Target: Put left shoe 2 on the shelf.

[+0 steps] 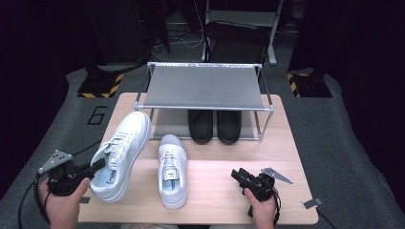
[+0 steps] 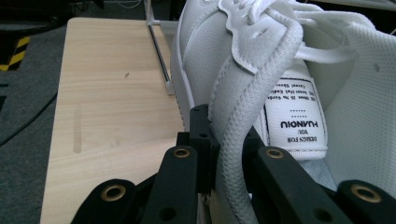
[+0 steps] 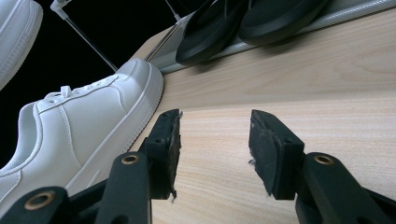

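Left gripper (image 2: 224,163) fingers are clamping the collar of the white leather lace-up sneaker (image 2: 280,70), its tongue label reading "HUANQIU"; right gripper (image 3: 215,149) fingers are standing open over the wooden tabletop (image 3: 303,93).

The high view looks forward and down over the whole table (image 1: 210,191). The left gripper view sits very close against a white sneaker (image 2: 280,70). The right gripper view looks low across the tabletop toward the rack (image 3: 196,51), probably sharing the second sneaker (image 3: 79,121).
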Action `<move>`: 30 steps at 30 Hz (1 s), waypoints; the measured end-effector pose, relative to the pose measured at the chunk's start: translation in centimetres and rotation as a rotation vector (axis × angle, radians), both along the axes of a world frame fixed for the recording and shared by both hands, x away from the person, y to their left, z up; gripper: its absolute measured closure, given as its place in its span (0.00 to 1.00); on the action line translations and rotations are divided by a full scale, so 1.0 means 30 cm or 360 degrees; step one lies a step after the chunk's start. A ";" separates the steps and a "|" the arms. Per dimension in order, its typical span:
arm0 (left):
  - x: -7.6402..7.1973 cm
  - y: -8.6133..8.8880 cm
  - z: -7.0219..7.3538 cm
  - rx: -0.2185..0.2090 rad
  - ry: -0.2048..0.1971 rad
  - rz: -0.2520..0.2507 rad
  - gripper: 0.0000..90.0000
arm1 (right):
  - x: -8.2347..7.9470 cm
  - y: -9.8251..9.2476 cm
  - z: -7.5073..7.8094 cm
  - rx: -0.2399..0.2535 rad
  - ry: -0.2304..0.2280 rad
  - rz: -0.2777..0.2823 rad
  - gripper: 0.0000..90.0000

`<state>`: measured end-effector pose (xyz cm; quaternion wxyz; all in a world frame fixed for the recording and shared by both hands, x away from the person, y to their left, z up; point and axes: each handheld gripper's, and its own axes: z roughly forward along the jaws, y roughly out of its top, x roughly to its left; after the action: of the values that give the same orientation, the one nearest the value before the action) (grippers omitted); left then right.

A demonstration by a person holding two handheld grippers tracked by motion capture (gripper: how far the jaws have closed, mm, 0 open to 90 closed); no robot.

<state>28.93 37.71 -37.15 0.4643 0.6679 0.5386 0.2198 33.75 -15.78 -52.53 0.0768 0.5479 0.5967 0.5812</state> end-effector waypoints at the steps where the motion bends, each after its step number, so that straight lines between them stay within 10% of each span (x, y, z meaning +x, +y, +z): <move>1: 0.003 -0.001 0.002 -0.0003 -0.0016 0.0002 0.92 | 0.000 0.000 0.000 0.0003 0.0003 0.0000 0.59; 30: 0.140 -0.088 0.076 -0.0072 -0.0200 -0.0016 0.92 | 0.003 -0.008 -0.007 0.0004 0.0007 -0.0016 0.59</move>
<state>33.13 35.08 -34.86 0.5132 0.6448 0.5099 0.2466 33.85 -16.02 -52.74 0.0776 0.5523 0.5934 0.5803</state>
